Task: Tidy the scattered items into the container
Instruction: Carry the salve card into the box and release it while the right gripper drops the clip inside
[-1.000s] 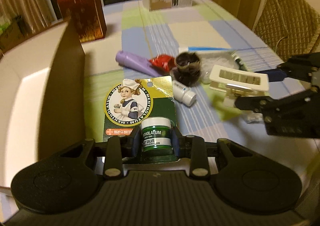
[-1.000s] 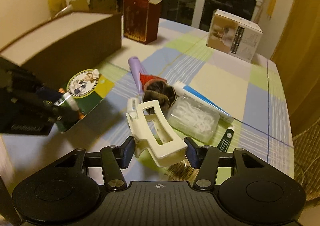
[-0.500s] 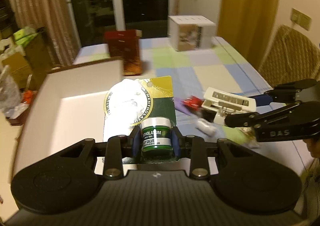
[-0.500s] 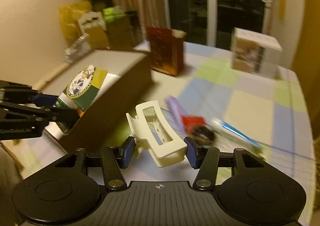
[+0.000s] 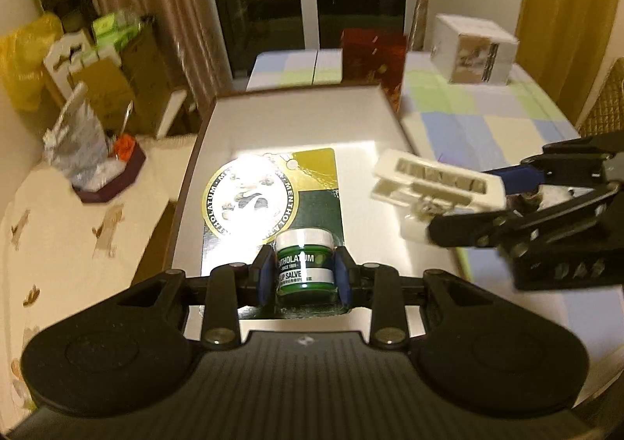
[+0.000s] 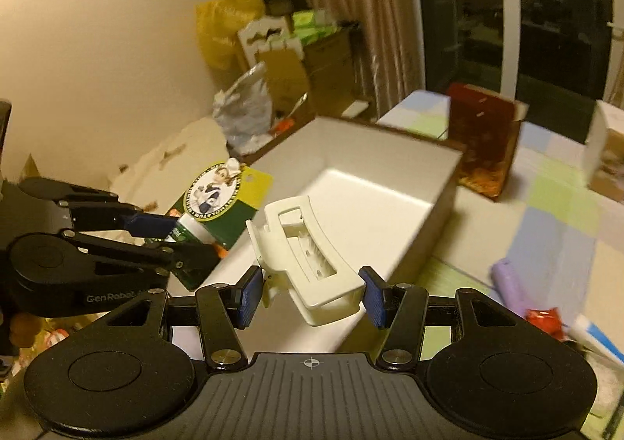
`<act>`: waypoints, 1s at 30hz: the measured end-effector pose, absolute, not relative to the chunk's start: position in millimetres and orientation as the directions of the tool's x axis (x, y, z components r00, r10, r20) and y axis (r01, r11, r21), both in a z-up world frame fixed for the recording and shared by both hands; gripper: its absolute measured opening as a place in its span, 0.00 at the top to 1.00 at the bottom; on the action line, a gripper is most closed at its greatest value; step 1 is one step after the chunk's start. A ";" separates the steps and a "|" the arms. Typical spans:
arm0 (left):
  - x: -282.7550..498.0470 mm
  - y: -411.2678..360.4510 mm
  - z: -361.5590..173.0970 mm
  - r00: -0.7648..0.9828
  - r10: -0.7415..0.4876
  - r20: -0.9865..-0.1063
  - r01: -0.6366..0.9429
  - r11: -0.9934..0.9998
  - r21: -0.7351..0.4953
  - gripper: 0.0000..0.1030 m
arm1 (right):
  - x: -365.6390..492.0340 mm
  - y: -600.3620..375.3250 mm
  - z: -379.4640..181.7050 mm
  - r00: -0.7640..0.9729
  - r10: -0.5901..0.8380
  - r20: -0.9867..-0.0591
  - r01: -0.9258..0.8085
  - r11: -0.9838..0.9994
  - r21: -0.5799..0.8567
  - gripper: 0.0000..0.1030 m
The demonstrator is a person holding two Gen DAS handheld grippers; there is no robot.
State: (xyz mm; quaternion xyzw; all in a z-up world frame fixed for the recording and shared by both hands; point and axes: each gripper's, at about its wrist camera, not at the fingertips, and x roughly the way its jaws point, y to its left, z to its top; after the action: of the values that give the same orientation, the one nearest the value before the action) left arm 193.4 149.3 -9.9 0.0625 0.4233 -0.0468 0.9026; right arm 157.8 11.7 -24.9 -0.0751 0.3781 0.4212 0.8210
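The white-lined box (image 6: 390, 182) lies open on top with a bare floor, so there is room to go straight down into it. Its brown walls ring that opening, the red gift bag (image 6: 483, 139) stands just beside its far corner, and each gripper flanks the other above it.

Two matte black plastic two-finger grippers, the left gripper (image 5: 304, 276) and the right gripper (image 6: 310, 293): blue rubber pads (image 6: 248, 297), silver screws, ribbed housing; "GenRobot" lettering lower left in the right view.

Salve card (image 5: 269, 206) and hair clip (image 6: 308, 268) above the container (image 6: 409, 182)
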 end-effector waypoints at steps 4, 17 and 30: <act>209.4 167.5 -24.3 0.588 -0.044 -0.807 0.137 0.990 0.045 0.73 | 162.6 41.9 -46.0 0.329 0.596 -0.733 -0.782 0.607 0.143 0.46; 245.3 178.1 -84.0 0.411 -0.037 -0.911 0.201 0.978 0.051 0.73 | 183.9 81.1 -107.5 0.223 0.442 -0.869 -0.911 0.412 -0.025 0.45; 245.9 187.6 -92.2 0.361 -0.023 -0.932 0.182 0.982 0.047 0.63 | 196.4 83.4 -115.3 0.205 0.427 -0.881 -0.928 0.372 -0.036 0.25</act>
State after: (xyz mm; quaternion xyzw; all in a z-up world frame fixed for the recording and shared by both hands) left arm 245.9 187.6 -92.2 0.0710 0.5620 -0.0623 0.8217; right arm 196.4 83.4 -115.3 -0.3004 0.4166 0.4732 0.7158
